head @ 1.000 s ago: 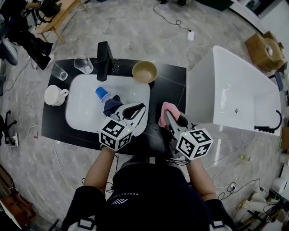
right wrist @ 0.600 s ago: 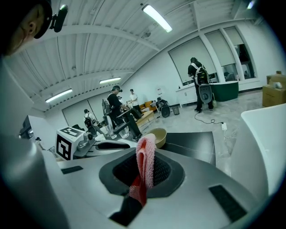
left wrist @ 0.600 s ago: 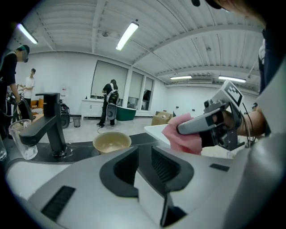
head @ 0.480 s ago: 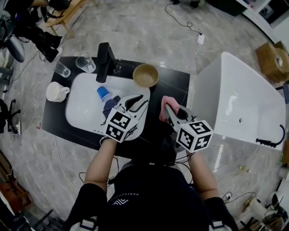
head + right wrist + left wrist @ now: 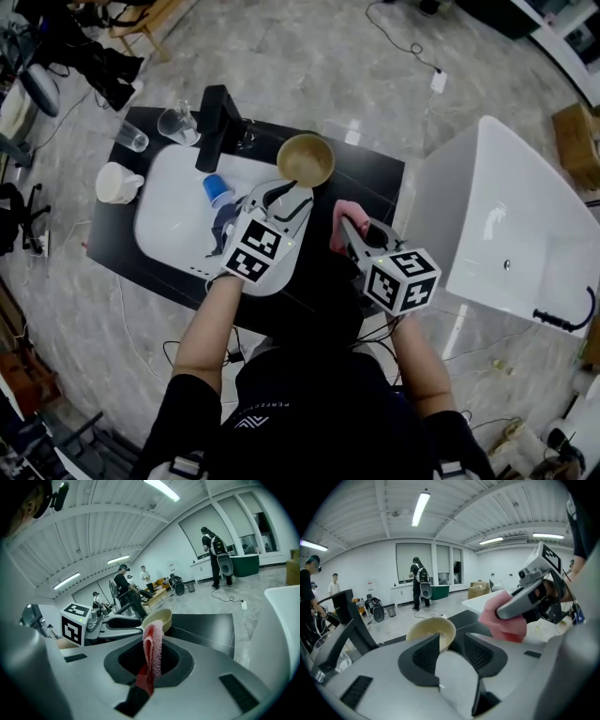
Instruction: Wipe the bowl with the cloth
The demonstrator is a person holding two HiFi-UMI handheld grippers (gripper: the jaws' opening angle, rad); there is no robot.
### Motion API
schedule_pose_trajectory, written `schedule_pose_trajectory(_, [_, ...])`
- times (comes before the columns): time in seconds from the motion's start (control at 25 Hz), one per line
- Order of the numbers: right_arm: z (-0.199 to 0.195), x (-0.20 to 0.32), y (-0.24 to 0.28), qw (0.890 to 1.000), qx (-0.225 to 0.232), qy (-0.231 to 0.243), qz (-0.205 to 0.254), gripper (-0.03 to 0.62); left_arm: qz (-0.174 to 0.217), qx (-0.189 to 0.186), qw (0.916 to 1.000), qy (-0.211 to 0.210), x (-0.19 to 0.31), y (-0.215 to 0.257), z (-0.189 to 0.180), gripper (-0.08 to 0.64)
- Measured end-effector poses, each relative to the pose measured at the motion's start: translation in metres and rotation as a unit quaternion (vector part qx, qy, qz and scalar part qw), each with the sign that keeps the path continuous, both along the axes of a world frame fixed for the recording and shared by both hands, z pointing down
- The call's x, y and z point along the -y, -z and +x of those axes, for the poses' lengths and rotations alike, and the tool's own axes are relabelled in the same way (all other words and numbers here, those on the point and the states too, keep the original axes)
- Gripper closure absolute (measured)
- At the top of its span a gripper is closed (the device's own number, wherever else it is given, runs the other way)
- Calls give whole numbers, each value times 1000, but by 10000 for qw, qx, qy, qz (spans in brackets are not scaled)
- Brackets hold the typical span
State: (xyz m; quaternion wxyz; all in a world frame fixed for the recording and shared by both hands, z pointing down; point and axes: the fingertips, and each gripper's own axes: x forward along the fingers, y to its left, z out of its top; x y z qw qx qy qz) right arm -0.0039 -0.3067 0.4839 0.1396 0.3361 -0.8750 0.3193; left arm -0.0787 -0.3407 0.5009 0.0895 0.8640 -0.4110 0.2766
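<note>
The tan bowl [image 5: 305, 159] stands on the black counter behind the sink, also shown as the bowl [image 5: 431, 632] just beyond my left jaws. My left gripper [image 5: 281, 194] hovers over the sink's back right, tips close to the bowl. Its jaws are opening and nothing is between them in the left gripper view [image 5: 451, 646]. My right gripper [image 5: 351, 228] is shut on the pink cloth [image 5: 344, 217], right of the left gripper. The pink cloth [image 5: 152, 653] hangs pinched between the right jaws [image 5: 152, 663], with the bowl [image 5: 157, 619] ahead.
A white sink [image 5: 169, 220] holds a blue cup [image 5: 216, 190] and a dark cloth [image 5: 228, 221]. A black faucet [image 5: 214, 127], two glasses [image 5: 173, 122] and a white mug [image 5: 117, 183] ring it. A white bathtub [image 5: 511, 225] stands at the right. People stand in the room behind.
My left gripper has moved forward from the sink towards the bowl and its jaws have spread apart. The right gripper has kept the cloth and hardly moved.
</note>
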Motion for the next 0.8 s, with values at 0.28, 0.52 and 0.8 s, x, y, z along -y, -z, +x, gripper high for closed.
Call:
schedule_pose_trajectory(0.28, [-7,12,-16,9997,-49,207,-123,546,-156,863,9952,-426,14,-21,0,368])
schedule_pose_trajectory(0.52, [-13,17,-25,9991,-60,348,-231,546,-354,1115,9912,-625,17,-31,-1,367])
schedule_pose_trajectory(0.8, [-17,20,-32,9984,92,312,-459,546,-135,1747,9801,-931,24,-39,3,405])
